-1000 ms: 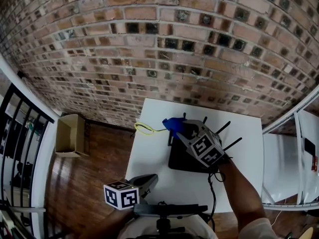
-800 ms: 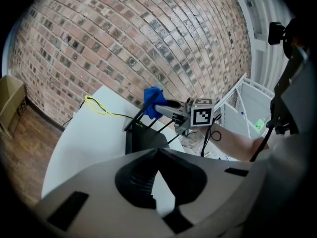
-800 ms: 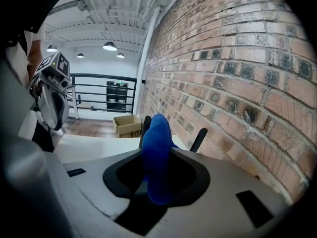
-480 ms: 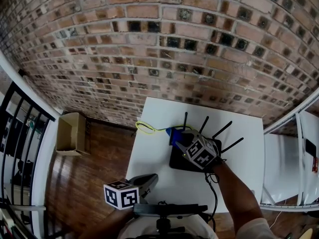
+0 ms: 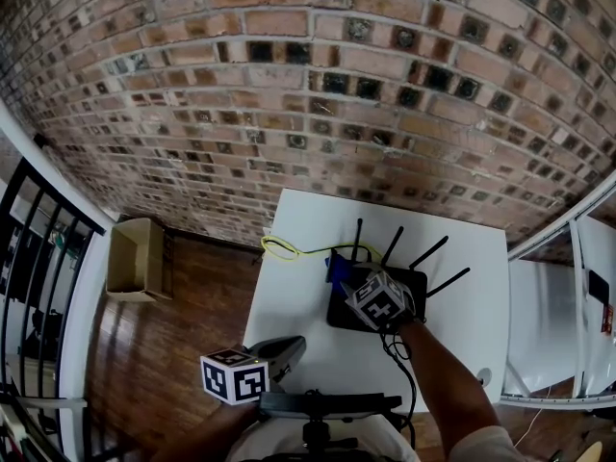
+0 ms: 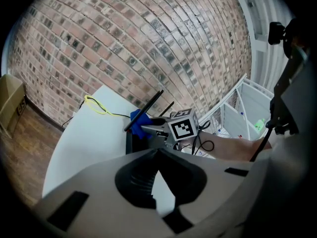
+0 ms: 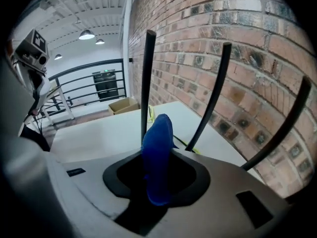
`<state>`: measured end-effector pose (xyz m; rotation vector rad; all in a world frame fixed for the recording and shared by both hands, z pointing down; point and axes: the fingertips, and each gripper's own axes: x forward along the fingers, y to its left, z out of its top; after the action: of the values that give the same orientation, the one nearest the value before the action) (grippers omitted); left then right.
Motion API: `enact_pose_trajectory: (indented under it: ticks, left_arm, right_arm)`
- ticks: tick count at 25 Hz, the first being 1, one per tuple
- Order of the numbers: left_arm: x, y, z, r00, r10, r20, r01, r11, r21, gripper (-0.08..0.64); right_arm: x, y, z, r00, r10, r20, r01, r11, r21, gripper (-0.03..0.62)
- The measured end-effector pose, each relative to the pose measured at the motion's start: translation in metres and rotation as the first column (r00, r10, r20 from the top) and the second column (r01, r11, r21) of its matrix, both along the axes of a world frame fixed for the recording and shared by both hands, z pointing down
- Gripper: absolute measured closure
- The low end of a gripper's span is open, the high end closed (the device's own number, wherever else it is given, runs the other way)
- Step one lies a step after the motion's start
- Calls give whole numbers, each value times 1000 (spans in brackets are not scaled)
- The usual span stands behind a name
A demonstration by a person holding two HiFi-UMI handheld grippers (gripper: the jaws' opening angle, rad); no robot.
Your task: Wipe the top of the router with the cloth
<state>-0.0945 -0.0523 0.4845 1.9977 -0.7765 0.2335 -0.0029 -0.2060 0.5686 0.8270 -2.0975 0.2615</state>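
The black router (image 5: 416, 285) lies on the white table (image 5: 298, 296) with several antennas (image 5: 425, 252) raised toward the brick wall. My right gripper (image 5: 344, 275) hangs low over the router's left part, shut on a blue cloth (image 5: 335, 265) that pokes out past its jaws. In the right gripper view the cloth (image 7: 158, 130) stands up between the jaws in front of one antenna (image 7: 146, 83). The left gripper view shows the router (image 6: 130, 142), the cloth (image 6: 137, 117) and the right gripper (image 6: 148, 129). My left gripper (image 5: 287, 346) rests at the table's near edge, jaws shut on nothing.
A yellow cable (image 5: 284, 249) loops on the table left of the router, and a black cable (image 5: 406, 359) trails toward the near edge. A cardboard box (image 5: 135, 261) sits on the wooden floor at left by a black railing (image 5: 29, 248). The brick wall (image 5: 318, 94) stands right behind the table.
My right gripper has come down with the blue cloth, from above the antennas to the router's left part. The left gripper has stayed where it was.
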Motion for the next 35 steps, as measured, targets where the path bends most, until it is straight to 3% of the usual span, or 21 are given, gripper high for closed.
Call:
enact_pose_trajectory:
  ticks: [4, 7, 13, 19, 23, 29, 35]
  left_arm:
    - [-3, -2, 2, 1000, 2, -4, -2, 1000, -3, 535]
    - [-8, -7, 3, 1000, -8, -19, 8, 1000, -6, 535]
    - [-12, -17, 5, 999, 2, -38, -3, 1000, -17, 535]
    - [-16, -23, 3, 998, 37, -41, -37, 999, -13, 535]
    - [-18, -26, 2, 997, 61, -53, -62, 998, -12, 535]
    - [-23, -29, 3, 994, 94, -63, -95, 995, -11, 535]
    - [-30, -32, 5, 991, 109, -73, -110, 994, -11, 535]
  right_arm:
    - [9, 3, -31, 990, 109, 86, -114, 992, 59, 465]
    - [5, 21, -48, 978, 133, 160, -145, 987, 67, 465]
    - [-23, 44, -66, 975, 74, 208, -101, 988, 121, 465]
    - [-59, 43, -130, 954, -29, 298, -38, 975, 218, 465]
    - [-59, 28, -152, 969, 5, 245, -79, 953, 291, 465]
    - [-52, 14, -109, 960, 145, 238, -196, 959, 207, 465]
    - [-54, 12, -61, 951, 234, 202, -256, 962, 92, 465]
